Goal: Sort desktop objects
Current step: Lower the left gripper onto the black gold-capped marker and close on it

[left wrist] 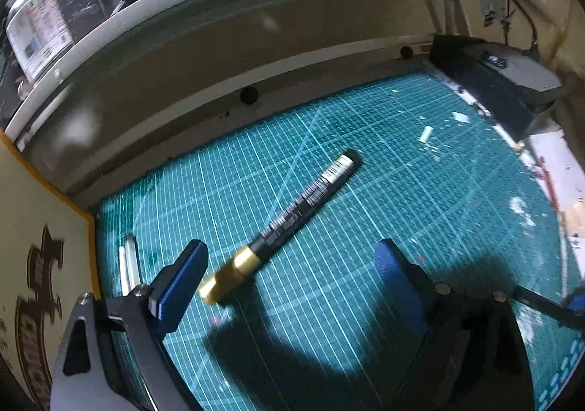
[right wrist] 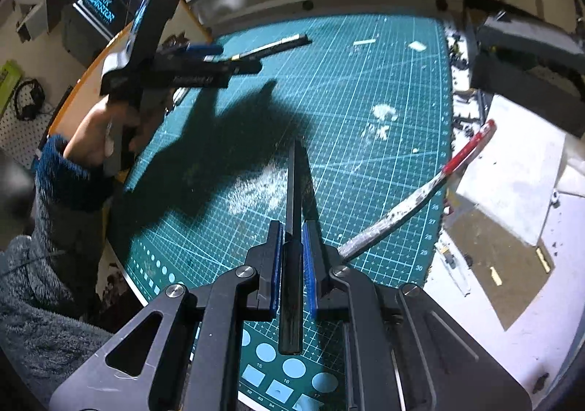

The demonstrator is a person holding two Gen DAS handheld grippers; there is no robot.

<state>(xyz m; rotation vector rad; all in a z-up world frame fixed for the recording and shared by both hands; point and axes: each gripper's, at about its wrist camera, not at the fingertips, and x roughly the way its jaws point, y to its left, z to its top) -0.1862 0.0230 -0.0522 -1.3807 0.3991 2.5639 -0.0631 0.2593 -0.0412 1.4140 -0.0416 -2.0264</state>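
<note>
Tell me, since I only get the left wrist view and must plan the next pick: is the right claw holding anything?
Observer: Yes, the right claw is shut on a thin black rod that points forward.
Operator: Anything lying near it?
Observer: A red-handled tool lies across the right edge of the mat, just right of that claw.
Operator: Any mess there?
Observer: White dust covers the mat just left of the rod.

black box (right wrist: 95,10): "DARK WARRIOR" | cutting mat (right wrist: 365,111) edge scale: 27, 28, 29, 30
</note>
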